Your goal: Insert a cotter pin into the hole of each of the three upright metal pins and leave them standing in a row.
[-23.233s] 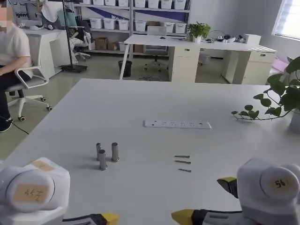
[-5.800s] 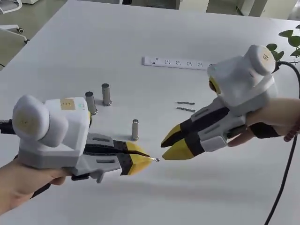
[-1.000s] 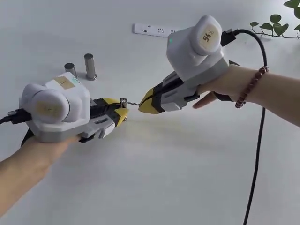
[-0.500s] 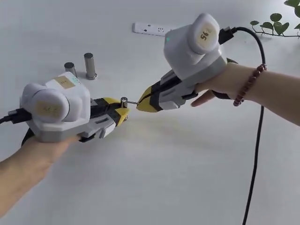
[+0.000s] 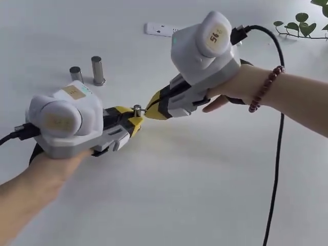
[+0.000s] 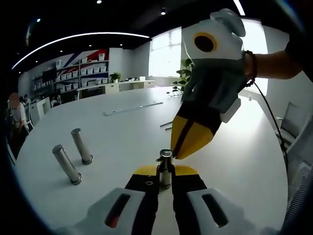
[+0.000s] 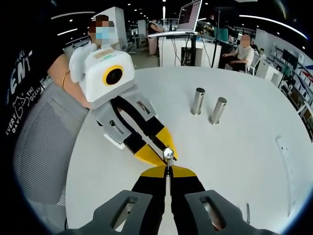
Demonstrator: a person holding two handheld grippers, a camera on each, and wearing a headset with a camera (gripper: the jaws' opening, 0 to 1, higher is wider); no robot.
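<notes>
carefully now, left gripper [image 5: 134, 120] clamping the metal pin [image 5: 137, 109], we should aim the right gripper's [image 5: 152, 111] pinched cotter pin [image 7: 167, 171] squarely across its top and push gently.

My head view looks steeply down on the white worktop [image 5: 205, 195] from close above. My left gripper view rides low along its own fingers [image 6: 145, 188], facing the windows [image 6: 160, 46]; my right gripper view faces the opposite way, toward a seated person [image 7: 240, 51]. All three views share, at close range, the held metal pin [image 5: 137, 108] and two standing pins [image 5: 97, 70] beyond it.
</notes>
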